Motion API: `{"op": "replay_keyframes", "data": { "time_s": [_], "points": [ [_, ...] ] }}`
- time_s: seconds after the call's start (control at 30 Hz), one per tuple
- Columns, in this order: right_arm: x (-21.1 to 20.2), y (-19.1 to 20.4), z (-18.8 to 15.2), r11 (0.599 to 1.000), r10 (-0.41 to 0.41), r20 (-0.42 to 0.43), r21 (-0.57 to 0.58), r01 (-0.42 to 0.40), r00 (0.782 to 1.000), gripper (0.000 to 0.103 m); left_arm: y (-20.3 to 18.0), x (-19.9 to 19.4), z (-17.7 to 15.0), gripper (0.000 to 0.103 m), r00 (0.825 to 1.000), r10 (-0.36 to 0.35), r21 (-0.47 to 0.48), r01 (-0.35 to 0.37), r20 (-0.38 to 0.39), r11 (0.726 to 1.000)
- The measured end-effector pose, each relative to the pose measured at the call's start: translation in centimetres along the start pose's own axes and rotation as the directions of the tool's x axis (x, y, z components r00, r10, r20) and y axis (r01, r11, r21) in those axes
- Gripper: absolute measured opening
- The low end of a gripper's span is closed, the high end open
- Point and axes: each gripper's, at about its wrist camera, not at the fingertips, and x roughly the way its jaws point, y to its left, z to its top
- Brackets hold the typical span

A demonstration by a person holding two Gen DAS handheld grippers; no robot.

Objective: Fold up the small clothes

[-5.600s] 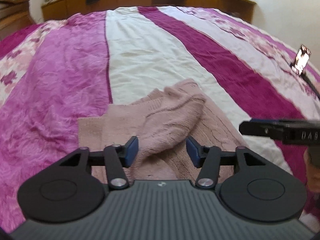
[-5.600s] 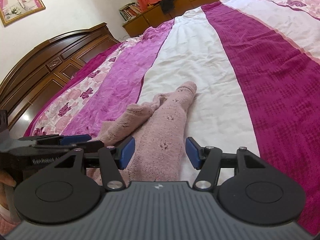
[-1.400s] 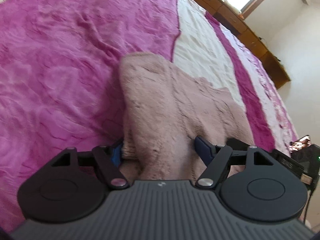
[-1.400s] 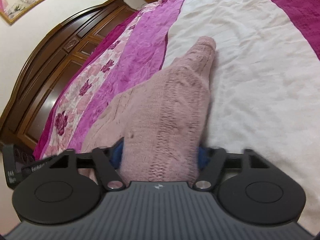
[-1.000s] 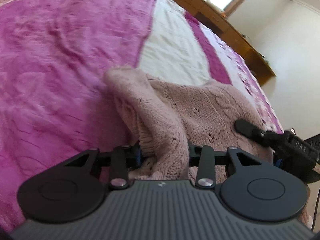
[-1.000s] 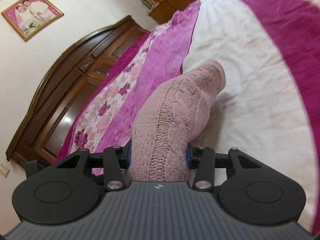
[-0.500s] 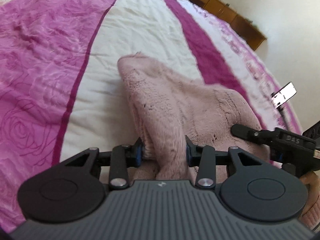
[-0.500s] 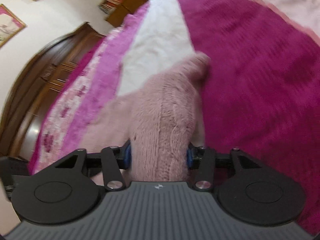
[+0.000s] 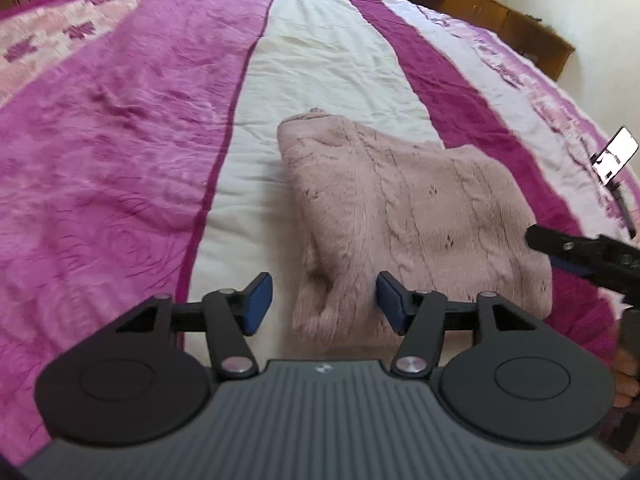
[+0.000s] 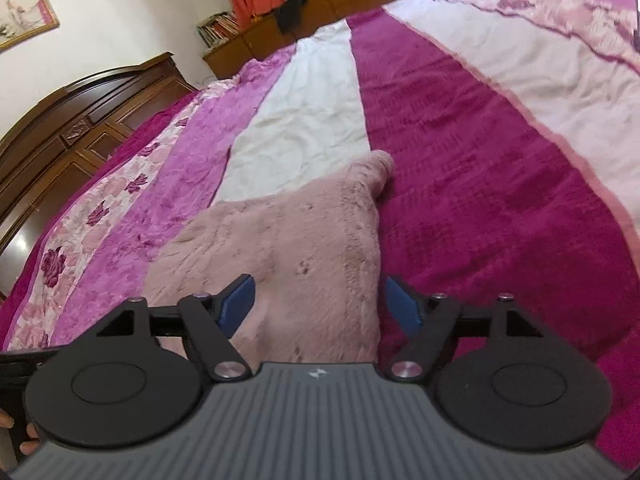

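A folded pink sweater (image 9: 408, 216) is lying on the white and magenta stripes of a bedspread (image 9: 132, 128). The left gripper (image 9: 322, 302) and right gripper (image 10: 318, 302) are both hovering spread wide, grasping nothing, straddling its near edge.

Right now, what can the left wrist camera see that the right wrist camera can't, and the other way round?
Only the left wrist view shows a phone on a stand at the bed's far right, and the right hand-held gripper reaching in from the side. Only the right wrist view shows the carved wooden headboard, a framed picture on the wall and a shelf of books. Both show the pink knitted sweater lying folded on the striped bedspread, and each camera's own hand-held gripper, the left one included, open around a near corner.
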Motion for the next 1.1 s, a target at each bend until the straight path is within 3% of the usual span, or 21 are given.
{"op": "replay_keyframes", "data": {
  "time_s": [0.17,0.6,1.1],
  "points": [
    [-2.0,1.3,-1.6,0.999,-0.016,-0.005,-0.039,0.016,1.000,0.081,-1.1,-1.1,-1.1,0.065,0.999,0.048,0.020,-0.048,0.003,0.999],
    [-2.8,2.3,-5.5,0.995,-0.047,-0.054,-0.089,0.042,0.997,0.087,-3.2,-0.4,-3.6,0.065,0.997,0.061,0.031,-0.060,-0.044,0.998],
    [-1.5,2.0,-6.0,0.996,-0.043,-0.096,-0.079,0.036,0.994,0.087,-3.8,0.6,-4.1,0.065,0.993,0.102,0.041,-0.100,-0.053,0.994]
  ]
}}
